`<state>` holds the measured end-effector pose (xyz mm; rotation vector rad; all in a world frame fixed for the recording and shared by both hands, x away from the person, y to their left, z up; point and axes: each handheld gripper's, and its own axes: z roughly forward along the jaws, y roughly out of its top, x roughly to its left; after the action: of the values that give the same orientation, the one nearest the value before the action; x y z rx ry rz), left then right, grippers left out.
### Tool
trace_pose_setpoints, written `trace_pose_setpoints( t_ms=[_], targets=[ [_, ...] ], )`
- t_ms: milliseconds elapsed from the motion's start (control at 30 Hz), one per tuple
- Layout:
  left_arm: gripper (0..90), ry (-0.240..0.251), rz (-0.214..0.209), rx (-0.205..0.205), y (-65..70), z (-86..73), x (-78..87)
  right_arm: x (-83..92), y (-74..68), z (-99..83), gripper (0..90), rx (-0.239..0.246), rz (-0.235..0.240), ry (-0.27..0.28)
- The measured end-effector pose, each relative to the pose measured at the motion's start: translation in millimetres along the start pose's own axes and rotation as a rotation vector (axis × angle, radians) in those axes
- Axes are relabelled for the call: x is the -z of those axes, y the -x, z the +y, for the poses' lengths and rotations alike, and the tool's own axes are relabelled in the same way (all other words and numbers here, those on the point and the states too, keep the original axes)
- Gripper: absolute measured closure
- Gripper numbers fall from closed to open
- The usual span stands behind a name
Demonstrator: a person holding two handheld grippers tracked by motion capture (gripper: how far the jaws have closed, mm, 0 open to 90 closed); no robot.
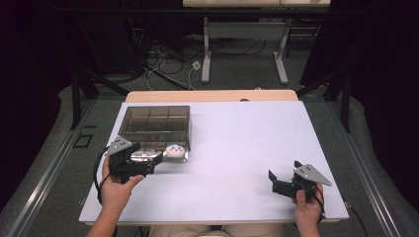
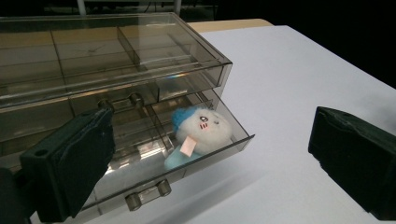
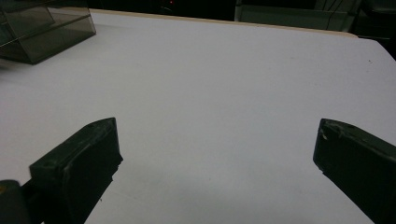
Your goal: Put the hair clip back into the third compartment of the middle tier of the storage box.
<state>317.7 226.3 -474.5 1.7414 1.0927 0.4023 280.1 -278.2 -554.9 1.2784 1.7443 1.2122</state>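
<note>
Smoky clear plastic drawer box (image 1: 154, 123) with bottom drawer (image 2: 187, 161) pulled out, small white-and-blue plush toy (image 2: 200, 130) lying in its front right compartment. Left gripper (image 1: 143, 165) wide apart just before it; right gripper (image 1: 282, 185) wide, well away. Probably closing next: push drawer front squarely inward

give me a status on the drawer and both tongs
Left tongs open at the pulled-out drawer. Plush toy lies inside. Right tongs open over bare table, nothing in the way.
</note>
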Motion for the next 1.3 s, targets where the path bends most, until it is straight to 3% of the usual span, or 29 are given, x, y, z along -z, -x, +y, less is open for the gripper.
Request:
trace_pose_setpoints(
  t_ms=[800,1300],
  targets=[
    [3.1,0.042,0.072,-0.007,-16.6,-42.2,19.3,0.7,0.4,0.4,0.4,0.003,-0.004,0.004],
    [3.1,0.023,0.071,-0.003,-18.3,-59.5,17.7,0.6,-0.2,0.4,0.4,0.004,-0.002,-0.002]
  ],
)
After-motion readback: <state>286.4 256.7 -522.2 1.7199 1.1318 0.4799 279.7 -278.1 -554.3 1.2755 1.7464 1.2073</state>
